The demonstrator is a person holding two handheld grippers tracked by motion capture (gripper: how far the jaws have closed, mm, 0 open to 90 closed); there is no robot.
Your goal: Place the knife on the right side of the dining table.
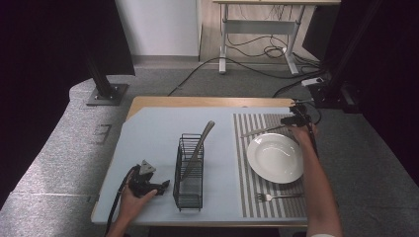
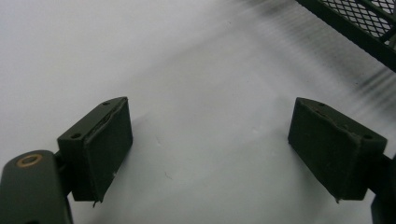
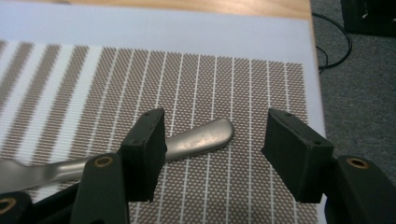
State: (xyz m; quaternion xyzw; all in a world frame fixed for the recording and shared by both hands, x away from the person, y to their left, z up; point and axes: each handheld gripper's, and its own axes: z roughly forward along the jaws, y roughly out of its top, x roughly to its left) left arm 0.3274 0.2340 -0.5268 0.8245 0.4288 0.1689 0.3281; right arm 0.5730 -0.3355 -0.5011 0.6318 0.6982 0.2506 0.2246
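The knife (image 3: 196, 142) is seen lying flat on the striped placemat (image 3: 233, 84) at the far right of the table, just beyond the white plate (image 1: 275, 158). The right gripper (image 3: 212, 149) is held over its handle end with the jaws released and nothing clamped. Judged from this, the setting-down is finished, so a clean withdrawal is called for: the gripper should be lifted straight off (not dragged sideways), lest the knife be nudged askew. The left gripper (image 2: 210, 144) rests open on the table, near the wire basket (image 1: 189, 173).
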